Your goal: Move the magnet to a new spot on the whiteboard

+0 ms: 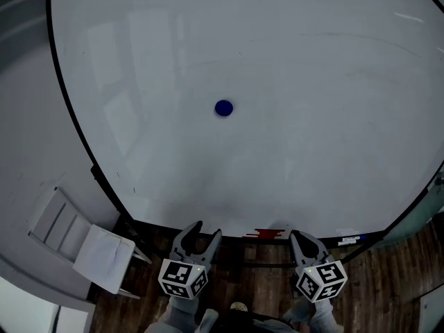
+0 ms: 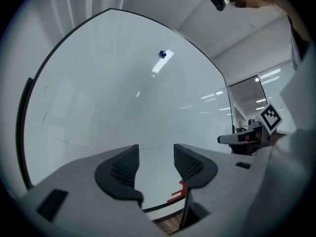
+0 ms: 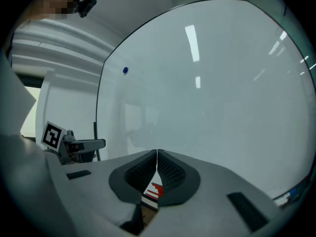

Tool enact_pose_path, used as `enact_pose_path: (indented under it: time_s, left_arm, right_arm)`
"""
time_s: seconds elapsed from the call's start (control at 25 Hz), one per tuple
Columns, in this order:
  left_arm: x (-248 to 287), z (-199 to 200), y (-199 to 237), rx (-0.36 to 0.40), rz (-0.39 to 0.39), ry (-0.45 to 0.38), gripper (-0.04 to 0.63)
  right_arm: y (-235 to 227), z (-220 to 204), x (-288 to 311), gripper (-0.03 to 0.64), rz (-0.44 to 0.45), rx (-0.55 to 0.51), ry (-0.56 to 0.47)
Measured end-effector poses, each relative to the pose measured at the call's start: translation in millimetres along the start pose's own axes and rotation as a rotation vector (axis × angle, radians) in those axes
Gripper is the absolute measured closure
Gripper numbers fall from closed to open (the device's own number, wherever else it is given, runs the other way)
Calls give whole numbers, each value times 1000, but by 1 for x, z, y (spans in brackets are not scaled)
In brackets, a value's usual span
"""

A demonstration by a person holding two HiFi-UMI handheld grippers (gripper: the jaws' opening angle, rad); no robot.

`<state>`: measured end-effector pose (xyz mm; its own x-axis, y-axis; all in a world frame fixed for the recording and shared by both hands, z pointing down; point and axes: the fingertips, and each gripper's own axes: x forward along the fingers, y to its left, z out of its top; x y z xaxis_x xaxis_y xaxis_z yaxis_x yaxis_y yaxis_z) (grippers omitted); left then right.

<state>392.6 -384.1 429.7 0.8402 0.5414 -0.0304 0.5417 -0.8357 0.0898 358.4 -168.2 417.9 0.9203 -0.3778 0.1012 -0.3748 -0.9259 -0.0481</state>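
Magnet sits untouched mid-whiteboard. Left tool is open and empty, right tool closed on nothing. Both hang well below it; grasp not yet begun.

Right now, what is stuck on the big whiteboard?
Just one round blue magnet, near the middle of the whiteboard. I see nothing else stuck there. A red thing sits at its bottom edge. Whatever is behind the board is covered.
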Motion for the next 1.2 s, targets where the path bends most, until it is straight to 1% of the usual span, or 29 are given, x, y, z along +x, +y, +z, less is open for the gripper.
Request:
enact_pose_path:
  time_s: [0.12, 0.24, 0.44, 0.6, 0.68, 0.76, 0.88, 0.96, 1.08, 1.2]
  left_arm:
    - [4, 32, -7, 71, -13, -61, 379]
    - [6, 68, -13, 122, -23, -119, 379]
    - [14, 128, -18, 188, -1, -199, 380]
    - [17, 180, -21, 268, 33, -273, 380]
    - [19, 202, -20, 306, 54, -293, 380]
    - [22, 222, -21, 328, 63, -308, 380]
    - [27, 248, -24, 348, 66, -341, 380]
    - [33, 264, -30, 379, 62, -360, 380]
    - [43, 282, -34, 448, 84, -355, 380]
    - [53, 289, -33, 497, 114, -341, 380]
  right_arm:
    - [-8, 16, -12, 588, -33, -37, -32]
    - [-10, 45, -21, 588, -42, -89, -87]
    - [-3, 103, -26, 588, -4, -164, -181]
    - [-1, 145, -27, 588, 9, -194, -245]
    - [1, 165, -26, 588, 20, -221, -274]
    - [4, 185, -22, 588, 29, -259, -297]
    - [7, 211, -17, 588, 34, -295, -330]
    - [8, 225, -15, 588, 40, -307, -351]
    - [10, 241, -12, 588, 49, -316, -369]
    - [10, 251, -10, 588, 54, -332, -381]
